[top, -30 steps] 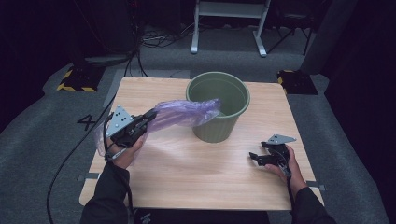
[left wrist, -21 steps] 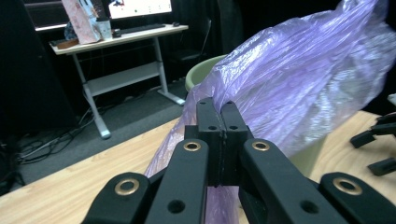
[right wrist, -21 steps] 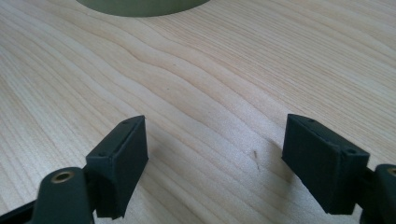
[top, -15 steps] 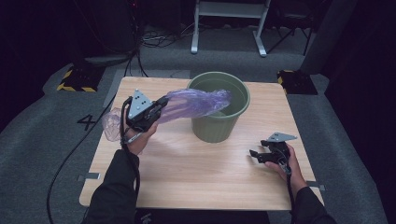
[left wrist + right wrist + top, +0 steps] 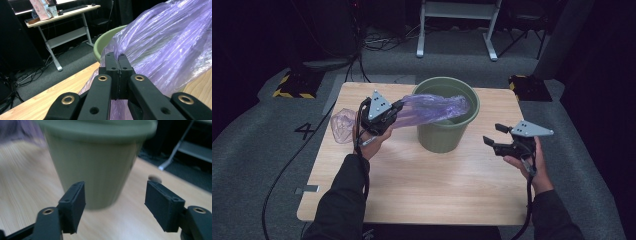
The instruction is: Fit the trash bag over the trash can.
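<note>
**Purple bag held over the bucket's rim**

The left gripper (image 5: 398, 106) is raised above the wooden table (image 5: 412, 185), its forearm reaching up from the near edge and its jaws pointing right toward the green bucket (image 5: 447, 127). The jaws are clenched on a purple plastic bag (image 5: 432, 107); in the left gripper view the two pads sit pressed together with the film (image 5: 170, 50) pinched between them and bunching out on both sides.

From the grip the bag stretches rightward, and its far end lies across the bucket's near-left rim and over the opening. The other end trails behind the hand, hanging over the table's left part as a loose, see-through fold. How far the bag reaches down inside the bucket cannot be told; part of the bucket's inner wall is visible beside it.

The right gripper (image 5: 494, 135) is held low over the table's right edge, well apart from the bag and just right of the bucket, jaws spread wide with nothing between them. In the right gripper view they face the bucket's side wall (image 5: 97, 170).
</note>
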The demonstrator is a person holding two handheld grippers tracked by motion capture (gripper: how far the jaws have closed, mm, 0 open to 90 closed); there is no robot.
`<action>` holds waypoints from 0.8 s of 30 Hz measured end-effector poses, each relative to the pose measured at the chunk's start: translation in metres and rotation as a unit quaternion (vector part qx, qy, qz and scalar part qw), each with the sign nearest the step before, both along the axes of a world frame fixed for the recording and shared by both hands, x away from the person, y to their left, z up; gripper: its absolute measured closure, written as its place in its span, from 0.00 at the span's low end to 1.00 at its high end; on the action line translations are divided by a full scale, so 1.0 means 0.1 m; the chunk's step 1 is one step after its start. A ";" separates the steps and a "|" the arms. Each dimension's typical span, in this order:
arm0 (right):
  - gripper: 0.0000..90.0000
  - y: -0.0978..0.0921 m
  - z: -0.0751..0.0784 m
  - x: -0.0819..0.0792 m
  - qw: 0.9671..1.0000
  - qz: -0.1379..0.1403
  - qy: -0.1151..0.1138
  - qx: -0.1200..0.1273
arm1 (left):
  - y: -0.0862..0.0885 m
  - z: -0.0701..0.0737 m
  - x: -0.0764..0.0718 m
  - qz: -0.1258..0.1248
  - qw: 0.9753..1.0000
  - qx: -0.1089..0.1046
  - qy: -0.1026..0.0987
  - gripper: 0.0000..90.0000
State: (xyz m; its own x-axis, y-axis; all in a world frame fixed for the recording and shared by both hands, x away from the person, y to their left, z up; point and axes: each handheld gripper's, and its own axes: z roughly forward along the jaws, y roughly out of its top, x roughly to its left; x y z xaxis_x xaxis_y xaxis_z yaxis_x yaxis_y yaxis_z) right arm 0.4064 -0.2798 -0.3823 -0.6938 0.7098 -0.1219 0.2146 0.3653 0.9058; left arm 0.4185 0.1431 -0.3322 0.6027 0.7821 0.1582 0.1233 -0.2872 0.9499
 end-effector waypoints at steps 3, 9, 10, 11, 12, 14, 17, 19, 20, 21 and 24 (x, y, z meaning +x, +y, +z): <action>0.37 0.05 0.27 0.05 1.000 0.009 -0.022 0.017 | -0.04 0.00 0.01 -0.002 1.000 0.003 0.001 0.99; 0.38 0.26 0.59 0.12 0.998 0.025 -0.048 0.018 | -0.14 0.01 0.04 -0.012 1.000 0.009 0.003 1.00; 0.39 0.28 0.61 0.13 0.998 0.027 -0.050 0.019 | -0.16 0.01 0.04 -0.015 1.000 0.011 0.003 0.99; 0.39 0.32 0.65 0.15 0.998 0.029 -0.053 0.022 | -0.18 0.01 0.04 -0.018 1.000 0.012 0.003 1.00; 0.39 0.35 0.68 0.16 0.998 0.030 -0.056 0.025 | -0.20 0.01 0.04 -0.020 1.000 0.013 0.004 0.99; 0.39 0.43 0.73 0.19 0.997 0.038 -0.055 0.028 | -0.22 0.02 0.04 -0.023 1.000 0.016 0.003 0.99; 0.39 0.56 0.75 0.25 0.998 0.040 -0.048 0.007 | -0.25 0.02 0.05 -0.025 0.999 0.021 0.002 1.00; 0.44 0.64 0.75 0.30 0.998 0.038 -0.050 -0.002 | -0.25 0.02 0.05 -0.026 0.999 0.020 0.004 0.99; 0.48 0.66 0.75 0.32 0.998 0.037 -0.047 -0.001 | -0.25 0.02 0.06 -0.026 0.999 0.020 0.006 0.99; 0.54 0.70 0.75 0.35 0.998 0.033 -0.046 -0.007 | -0.25 0.01 0.06 -0.025 0.999 0.020 0.006 0.99; 0.69 0.78 0.73 0.44 0.998 0.017 -0.041 -0.036 | -0.25 0.01 0.06 -0.027 0.999 0.021 0.005 0.99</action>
State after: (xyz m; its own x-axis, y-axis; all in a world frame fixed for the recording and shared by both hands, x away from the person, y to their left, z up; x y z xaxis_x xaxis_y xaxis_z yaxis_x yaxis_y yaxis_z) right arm 0.4499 -0.2013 -0.3096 -0.7028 0.6735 -0.2292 0.1266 0.4354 0.8913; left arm 0.4247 0.1182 -0.3311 0.6460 0.7410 0.1833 0.1163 -0.3329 0.9358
